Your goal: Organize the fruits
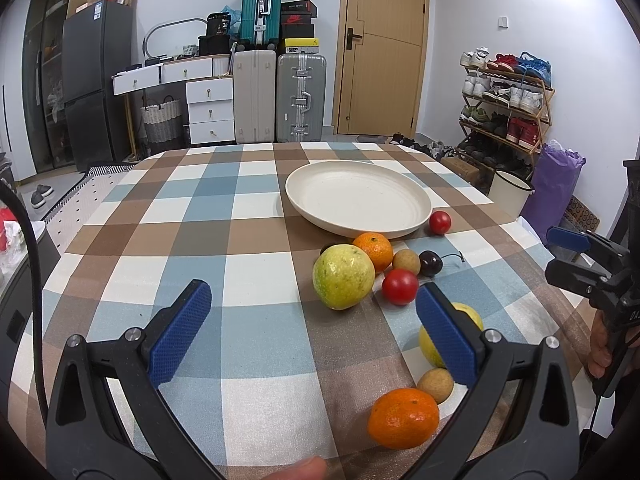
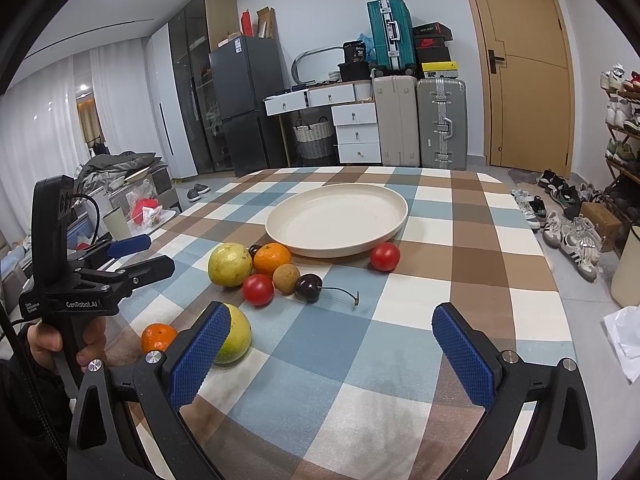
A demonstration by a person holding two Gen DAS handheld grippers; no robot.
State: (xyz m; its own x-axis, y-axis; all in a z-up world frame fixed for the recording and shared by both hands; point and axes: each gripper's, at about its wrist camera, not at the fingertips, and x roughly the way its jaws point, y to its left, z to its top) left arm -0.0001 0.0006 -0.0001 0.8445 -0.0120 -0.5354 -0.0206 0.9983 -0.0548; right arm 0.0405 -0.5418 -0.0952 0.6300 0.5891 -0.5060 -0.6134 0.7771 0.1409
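Nine fruits lie loose on the checked tablecloth (image 2: 440, 280), all just outside the cream plate (image 2: 338, 220), which holds nothing. Nearest its front rim: a guava (image 2: 230, 264), orange (image 2: 273, 258), two tomatoes (image 2: 385, 256), a longan (image 2: 286, 278), and a cherry (image 2: 309, 287) with its stem pointing away rightward. Left gripper (image 1: 312, 332) and right gripper (image 2: 330, 352) hover spread apart, grasping nothing. Suitcases (image 2: 420, 120) stand behind.

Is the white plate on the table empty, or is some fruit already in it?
Empty. The plate shows only bare cream surface; the fruits lie on the tablecloth beside it.
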